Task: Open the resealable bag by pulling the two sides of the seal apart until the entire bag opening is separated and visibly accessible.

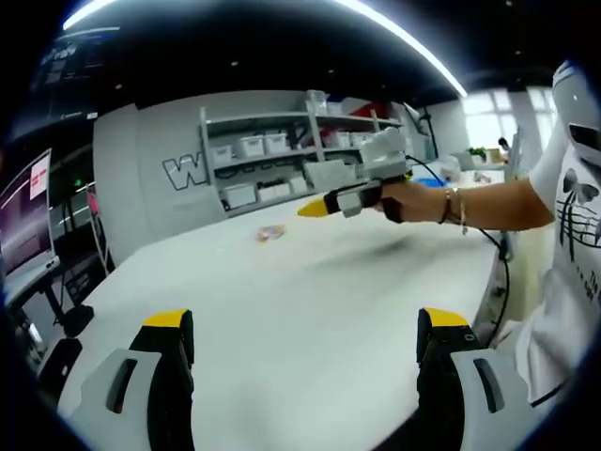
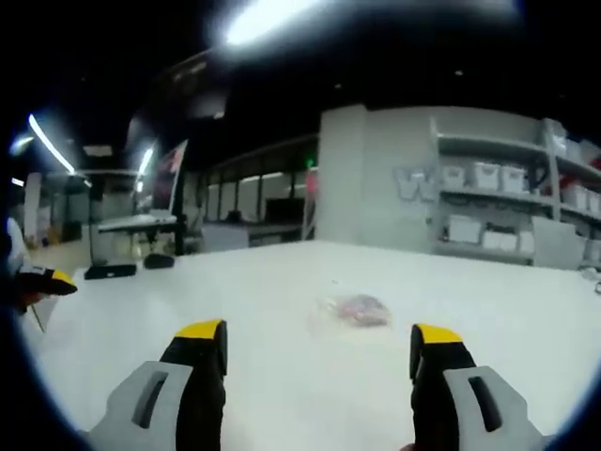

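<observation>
Ahead of the right gripper point(image 2: 317, 349), whose jaws stand wide apart and empty, the resealable bag point(image 2: 354, 309) lies flat on the white table point(image 2: 235, 282), just beyond the yellow tips. Left gripper point(image 1: 305, 340) likewise spread open with nothing between its jaws, held low over the same table; from there the bag point(image 1: 270, 232) sits well off, far across the surface. Right gripper point(image 1: 343, 200) reaches in from the right there, held in a person's hand point(image 1: 406, 199). Behind the table: grey wall, shelving point(image 1: 282, 160) with white bins, ceiling strip lights point(image 1: 404, 38).
</observation>
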Demonstrator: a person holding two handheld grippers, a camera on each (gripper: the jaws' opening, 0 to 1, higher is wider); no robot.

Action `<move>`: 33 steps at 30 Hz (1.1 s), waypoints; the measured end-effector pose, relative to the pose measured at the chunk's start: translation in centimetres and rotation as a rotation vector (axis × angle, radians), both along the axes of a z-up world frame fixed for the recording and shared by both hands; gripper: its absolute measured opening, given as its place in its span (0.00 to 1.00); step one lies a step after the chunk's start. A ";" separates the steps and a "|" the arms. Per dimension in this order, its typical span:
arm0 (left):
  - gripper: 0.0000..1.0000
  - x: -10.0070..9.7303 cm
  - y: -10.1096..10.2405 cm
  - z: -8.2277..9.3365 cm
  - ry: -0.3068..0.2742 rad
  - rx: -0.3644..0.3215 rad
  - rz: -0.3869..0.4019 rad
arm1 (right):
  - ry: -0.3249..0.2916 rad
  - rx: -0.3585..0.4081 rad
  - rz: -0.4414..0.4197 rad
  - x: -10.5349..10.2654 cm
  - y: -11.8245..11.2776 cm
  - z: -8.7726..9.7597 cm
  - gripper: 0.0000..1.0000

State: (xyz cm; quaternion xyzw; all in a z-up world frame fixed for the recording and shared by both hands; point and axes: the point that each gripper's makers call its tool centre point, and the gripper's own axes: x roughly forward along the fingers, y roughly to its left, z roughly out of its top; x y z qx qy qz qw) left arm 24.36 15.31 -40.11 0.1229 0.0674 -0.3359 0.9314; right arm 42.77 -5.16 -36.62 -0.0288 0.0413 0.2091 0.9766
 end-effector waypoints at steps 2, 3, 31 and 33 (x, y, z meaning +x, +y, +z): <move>0.98 -0.1 0.1 0.0 0.001 0.000 0.001 | 0.001 0.002 -0.007 -0.2 -0.3 0.0 0.81; 0.98 -0.1 0.1 -0.1 0.001 0.000 0.001 | 0.001 0.002 -0.011 -0.3 -0.5 0.0 0.81; 0.98 0.3 0.0 -0.4 0.011 -0.005 -0.002 | -0.019 0.048 -0.109 -3.8 -5.7 0.2 0.79; 0.98 0.3 0.0 -0.4 0.012 -0.006 -0.002 | -0.019 0.048 -0.113 -4.0 -5.8 0.1 0.79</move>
